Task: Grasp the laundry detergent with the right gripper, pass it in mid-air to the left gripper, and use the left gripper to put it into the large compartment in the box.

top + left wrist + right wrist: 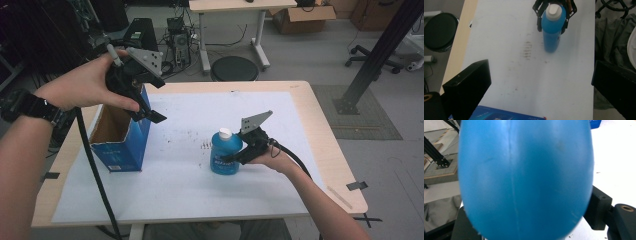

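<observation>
A blue bottle (226,156) with a white cap stands upright on the white sheet (190,190), right of the middle. My right gripper (235,156) comes in level from the right, and its jaws clasp the bottle's body on both sides. In the right gripper view the bottle (524,177) sits between the two black jaws of my right gripper (529,220). My left gripper (148,116) hangs open and empty above the open blue box (122,150) at the left. In the left gripper view the left gripper (540,85) shows its jaws wide apart, with the bottle (551,42) farther off.
The blue box's top edge (506,116) lies just under the left gripper. The wooden table's edge (330,150) borders the sheet. Behind the table stand a black round stool (234,69), a second desk (240,6) and cardboard boxes (300,17). A black frame post (380,50) rises at the right.
</observation>
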